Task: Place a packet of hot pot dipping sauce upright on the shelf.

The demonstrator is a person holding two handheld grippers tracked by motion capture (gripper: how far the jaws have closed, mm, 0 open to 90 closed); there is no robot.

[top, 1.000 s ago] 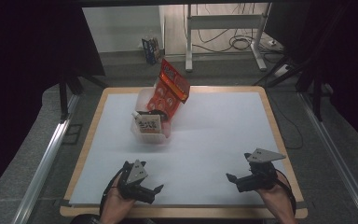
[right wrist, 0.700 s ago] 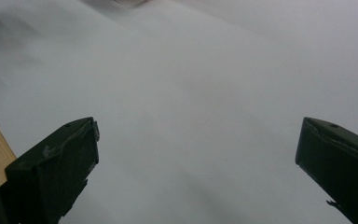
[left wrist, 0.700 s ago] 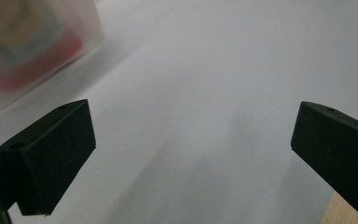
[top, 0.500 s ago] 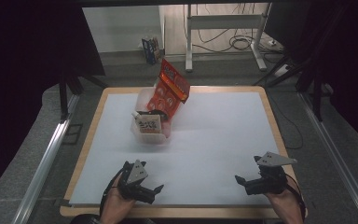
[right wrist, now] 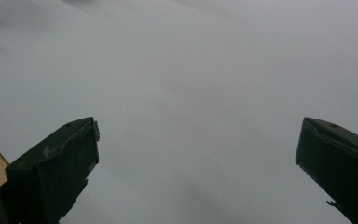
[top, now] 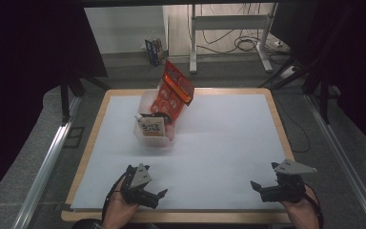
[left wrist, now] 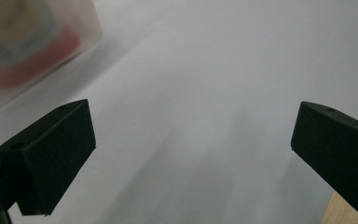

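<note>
the translucent plastic tub (top: 153, 125) stands on the white sheet of the bench (top: 228, 143), toward the far left, well apart from both hands. a red and orange snack bag (top: 175, 90) leans out of its far end, tilted to the right, with round printed shapes whose writing is too small to read. at the tub's near end stands a tan packet (top: 151, 128) with dark characters on it that cannot be made out either; a dark item behind it is mostly hidden. in the left gripper view the tub (left wrist: 32, 42) is a blur at the top left corner, cut off by the edge, its frosted wall showing a red band and a pale label.

the left tongs (top: 158, 196) rest low at the near left of the bench, jaws spread wide with nothing between them. the right tongs (top: 257, 190) sit at the near right, likewise wide open and empty over bare white sheet. each carries a grey three-cornered plate. the bench has a wooden rim, a strip of which shows at the edge of both gripper views.
</note>
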